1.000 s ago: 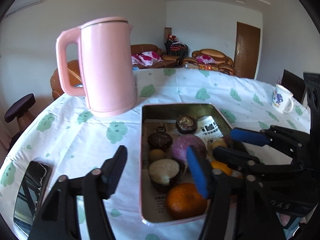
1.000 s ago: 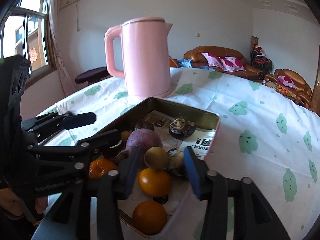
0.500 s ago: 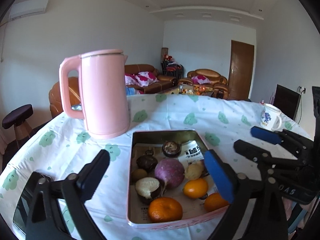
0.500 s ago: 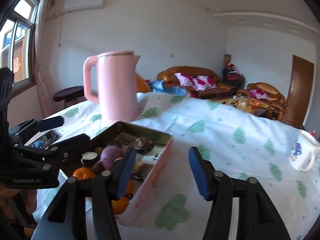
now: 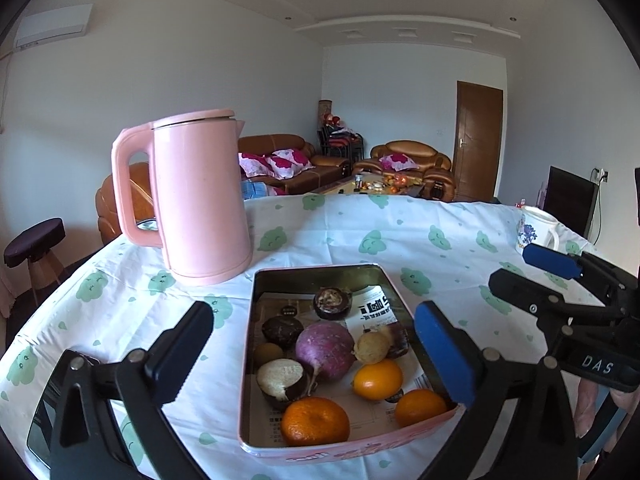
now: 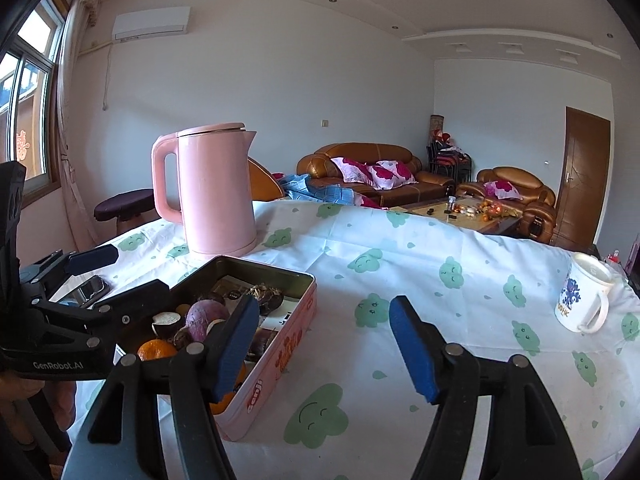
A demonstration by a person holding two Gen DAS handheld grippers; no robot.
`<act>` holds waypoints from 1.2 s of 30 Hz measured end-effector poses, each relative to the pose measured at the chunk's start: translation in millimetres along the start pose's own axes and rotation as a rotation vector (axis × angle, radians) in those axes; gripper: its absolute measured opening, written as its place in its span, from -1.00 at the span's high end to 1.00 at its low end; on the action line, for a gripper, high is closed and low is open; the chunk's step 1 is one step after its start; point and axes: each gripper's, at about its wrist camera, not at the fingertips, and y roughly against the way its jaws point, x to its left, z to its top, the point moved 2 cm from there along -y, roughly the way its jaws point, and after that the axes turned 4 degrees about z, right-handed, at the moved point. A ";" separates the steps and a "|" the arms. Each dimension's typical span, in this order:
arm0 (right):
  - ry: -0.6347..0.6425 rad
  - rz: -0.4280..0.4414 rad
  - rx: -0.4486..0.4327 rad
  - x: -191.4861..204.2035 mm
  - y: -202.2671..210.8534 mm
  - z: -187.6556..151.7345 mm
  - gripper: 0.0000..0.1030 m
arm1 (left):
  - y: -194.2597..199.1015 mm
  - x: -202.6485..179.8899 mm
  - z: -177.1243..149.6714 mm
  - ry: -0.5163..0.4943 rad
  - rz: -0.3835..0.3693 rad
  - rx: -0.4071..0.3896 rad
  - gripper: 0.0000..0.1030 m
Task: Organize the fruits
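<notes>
Your left hand-held gripper [image 5: 314, 350] tilts gently downward above the near end of the pink tin [image 5: 400, 290], its jaws spread wide after just opening, gripping nothing; the fruit lies below the gap. Your right hand-held gripper [image 6: 324, 346] also points slightly down, to the right of the tin, over bare patterned worktop [image 6: 400, 248]; its jaws have just been opening and are empty. Inside the tin sit three oranges [image 5: 315, 420], a purple round fruit [image 5: 325, 350] in the middle and dark halved fruits [image 5: 282, 378]. A pink kettle [image 5: 200, 200] stands at the far left beside the tin. A white mug [image 6: 582, 298] stands far right.
</notes>
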 end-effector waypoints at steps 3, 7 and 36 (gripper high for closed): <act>-0.005 -0.005 0.003 -1.5 0.5 -1.5 -0.34 | -0.4 -0.5 0.0 -0.002 -0.001 0.000 -0.99; -0.009 -0.009 0.000 -2.4 2.0 -2.3 -0.35 | -0.4 -2.3 0.4 -0.005 -0.001 0.001 -0.99; -0.013 -0.022 -0.024 -6.2 13.1 -1.2 -0.36 | 1.2 -4.7 1.2 -0.017 -0.008 -0.007 -1.00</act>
